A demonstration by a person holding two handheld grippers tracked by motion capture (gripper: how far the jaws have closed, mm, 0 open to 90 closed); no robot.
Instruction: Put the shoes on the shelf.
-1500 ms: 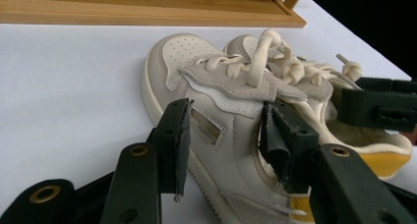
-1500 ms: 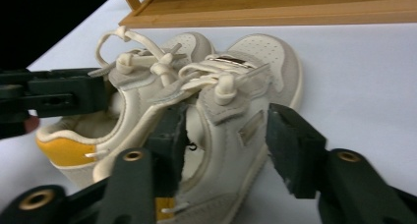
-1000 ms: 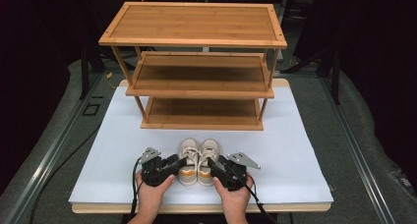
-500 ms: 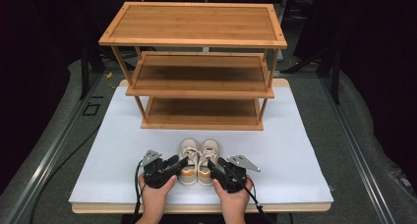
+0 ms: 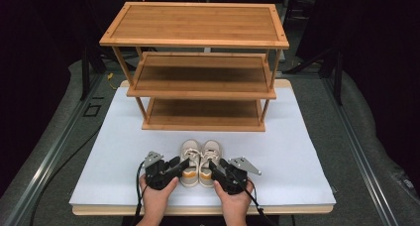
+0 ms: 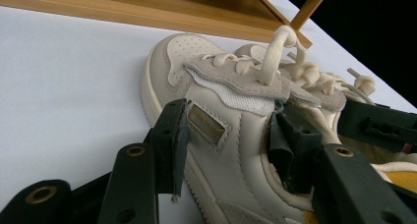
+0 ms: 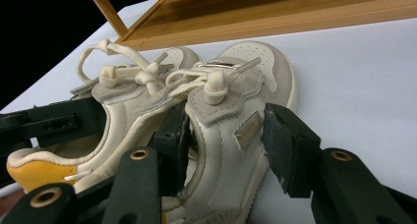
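A pair of small cream sneakers with yellow heels stands side by side on the white board, toes toward the rack: the left shoe [image 5: 189, 155] and the right shoe [image 5: 211, 155]. My left gripper [image 5: 182, 165] is open and straddles the left shoe's [image 6: 216, 150] outer side wall, with one jaw outside and the other inside the shoe's opening. My right gripper [image 5: 214, 166] is open around the right shoe's [image 7: 231, 135] outer wall in the same way, and a small gap shows at its outer pad [image 7: 287, 145]. Both shoes rest on the board.
A three-shelf bamboo rack [image 5: 198, 25] stands on the far half of the white board [image 5: 124, 137], its bottom shelf [image 5: 203, 114] just beyond the shoes' toes. The board's front edge lies right under the person's hands. Dark floor and metal rails surround the table.
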